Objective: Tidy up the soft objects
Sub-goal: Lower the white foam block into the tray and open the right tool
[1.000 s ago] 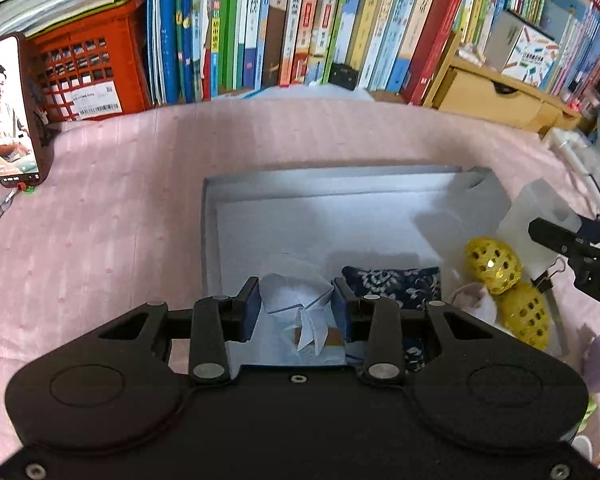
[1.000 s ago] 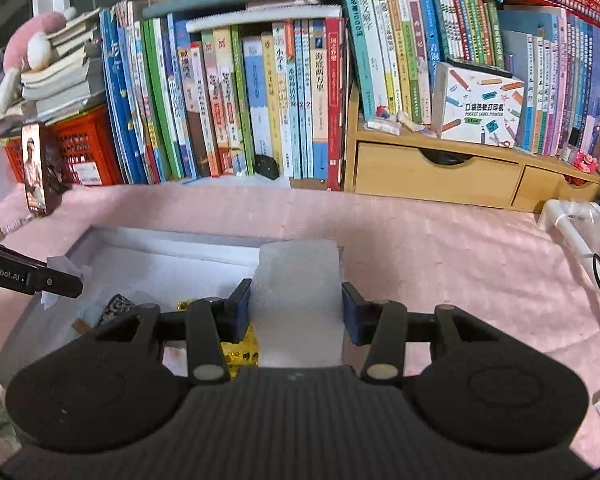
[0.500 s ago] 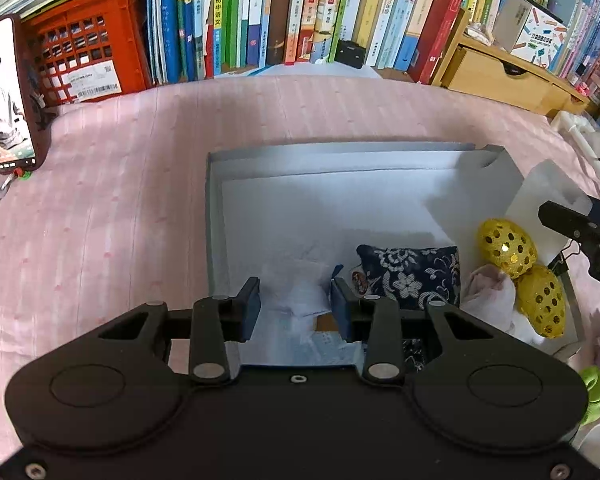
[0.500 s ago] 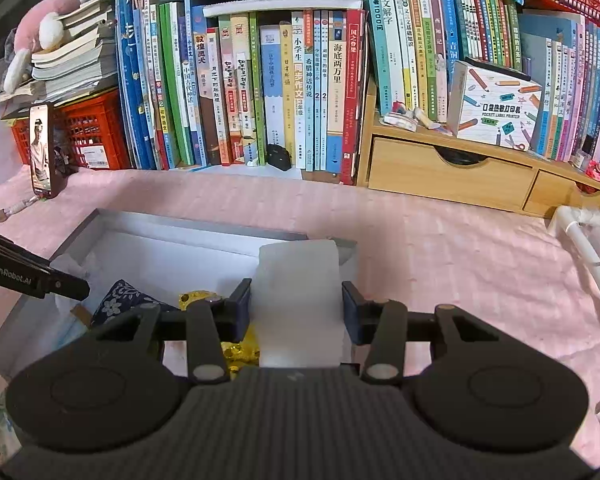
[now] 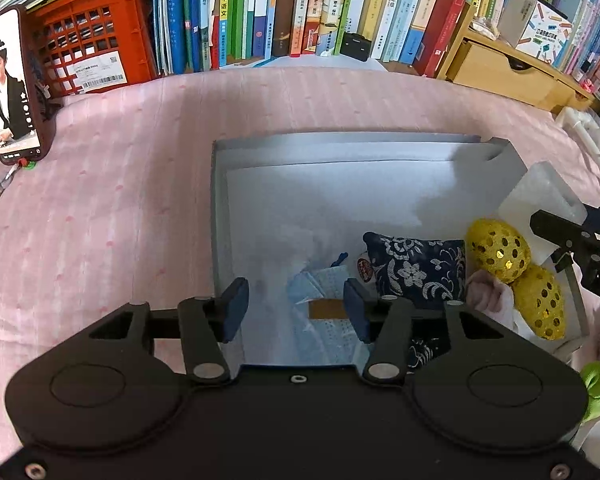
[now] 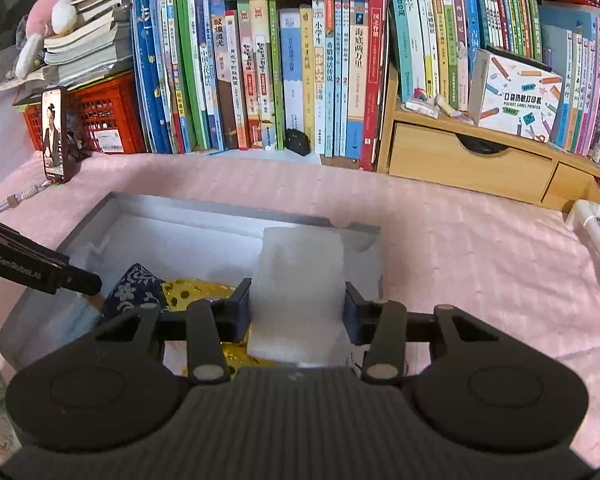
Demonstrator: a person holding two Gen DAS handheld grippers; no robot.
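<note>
Your left hand-held gripper (image 5: 296,306) has just been opening; its jaws stand apart over the blue face mask (image 5: 324,300) lying in the grey box (image 5: 220,208), not pressing it. Only your right wrist view shows your right hand-held gripper (image 6: 298,310) clamped on the white foam block (image 6: 300,280) above the box. Beyond, books (image 6: 260,72) line the wall.

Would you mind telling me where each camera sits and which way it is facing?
Left wrist: on the left gripper, looking down into the grey box; its jaws, just opened, straddle a blue face mask.
Right wrist: on the right gripper, facing the bookshelf, shut on a white foam block.
Shared: box, floral cushion, phone.
</note>
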